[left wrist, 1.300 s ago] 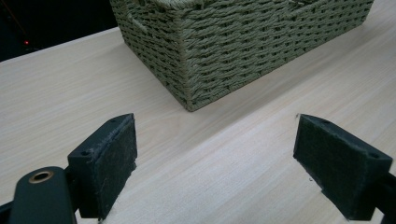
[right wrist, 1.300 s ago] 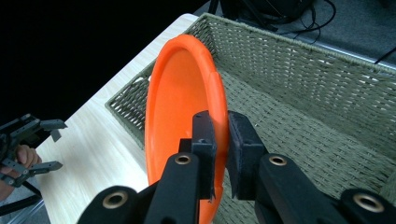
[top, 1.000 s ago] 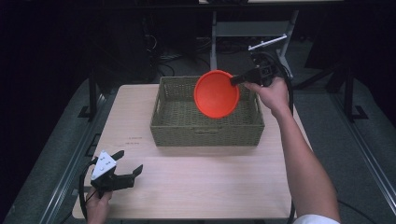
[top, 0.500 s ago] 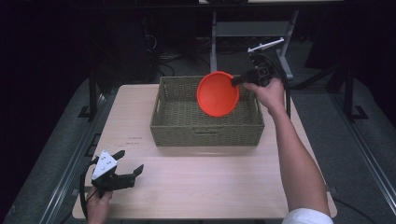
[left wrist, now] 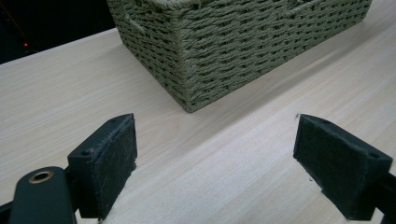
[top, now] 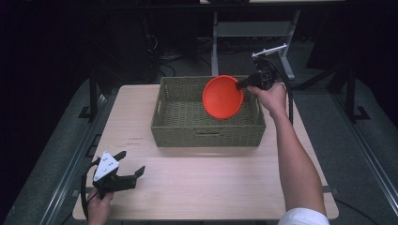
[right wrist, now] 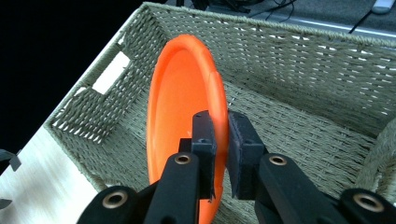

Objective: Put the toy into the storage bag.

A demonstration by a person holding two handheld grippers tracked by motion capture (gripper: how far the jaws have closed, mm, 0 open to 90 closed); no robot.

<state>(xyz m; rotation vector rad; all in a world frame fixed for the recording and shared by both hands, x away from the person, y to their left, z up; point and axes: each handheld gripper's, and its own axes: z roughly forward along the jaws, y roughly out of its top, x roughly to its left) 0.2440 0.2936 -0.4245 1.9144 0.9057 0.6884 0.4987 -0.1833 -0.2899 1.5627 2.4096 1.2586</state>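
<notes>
Left gripper [top: 123, 174]: I hold it low at the near left corner of the surface [top: 202, 187]. Its fingers [left wrist: 108, 158] are spread wide apart, with nothing between them. I see only bare wood in the gap.

Left hand [top: 99, 206]: it sits at the near edge of the surface, well apart from the basket.

Basket [top: 183, 126]: a green woven box in the middle of the surface, toward the far side. From the left gripper view, one corner of it [left wrist: 187, 79] stands ahead of my open fingers, not touching them.

Plate [top: 223, 96]: bright orange and round. It stands up on its edge, tilted, over the right part of the basket. In the right gripper view, it [right wrist: 180, 102] hangs inside the basket walls, and I cannot tell if its low edge touches the bottom.

Right gripper [top: 244, 85]: it is pinched tight on the plate's rim. One finger [right wrist: 204, 140] presses the inner side of the rim and the other presses the back side, so the rim sits right between them.

Right hand [top: 271, 96]: it reaches out over the right far corner of the basket.
</notes>
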